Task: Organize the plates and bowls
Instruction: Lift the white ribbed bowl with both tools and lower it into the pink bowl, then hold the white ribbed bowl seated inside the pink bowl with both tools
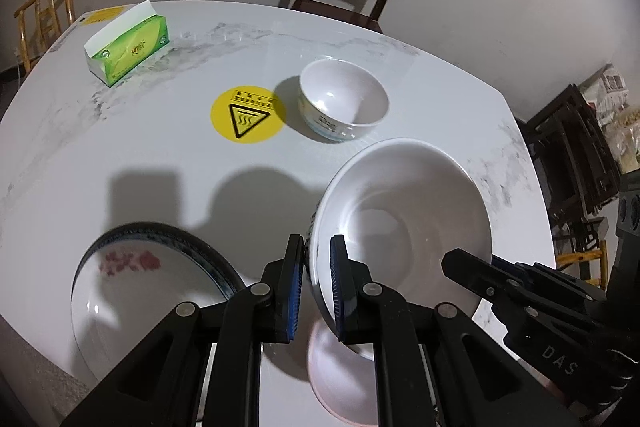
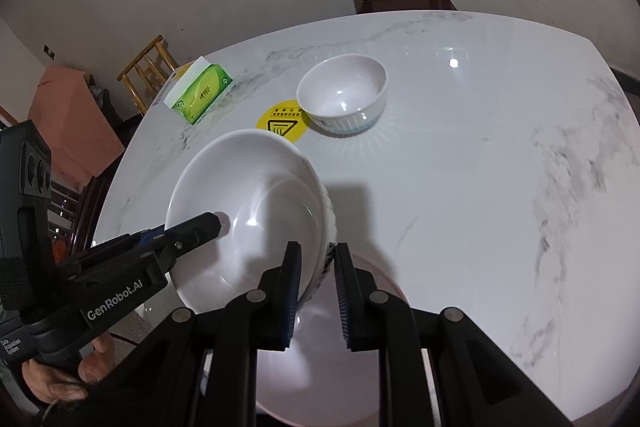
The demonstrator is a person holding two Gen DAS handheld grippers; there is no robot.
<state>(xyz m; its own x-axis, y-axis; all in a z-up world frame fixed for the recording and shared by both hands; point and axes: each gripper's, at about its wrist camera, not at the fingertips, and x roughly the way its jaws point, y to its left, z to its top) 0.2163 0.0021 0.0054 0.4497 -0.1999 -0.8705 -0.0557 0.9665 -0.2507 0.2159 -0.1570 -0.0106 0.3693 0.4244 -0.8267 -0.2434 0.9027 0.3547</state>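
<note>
The large white bowl (image 1: 400, 227) hangs tilted above the near part of the tabletop (image 1: 160, 155), carried by two claws at once. The left claw (image 1: 316, 283) is clenched on the bowl's left rim, one pad inside the wall and one outside; the right claw (image 2: 318, 291) is clenched on the opposite rim in the same way. Below it, partly hidden, a pale plate (image 2: 320, 367) lies on the near edge of the tabletop.

The chief risk is the shared grip. Each claw pinches only a thin, glossy, curved wall, so if the two hands drift apart or twist unevenly, the rim could slide out of one pad and the bowl would swing down onto the plate underneath, likely chipping both. The tilt adds to that, since the weight leans toward the far side.

To the near left sits a blue-rimmed plate (image 1: 156, 291), close enough for a sideways swing to clip it. Farther off, a small white bowl (image 1: 344, 99) stands beside a yellow warning sticker (image 1: 248, 113); lowering the big bowl there off-centre could knock it. The green tissue box (image 1: 128, 43) at far left is well clear.
</note>
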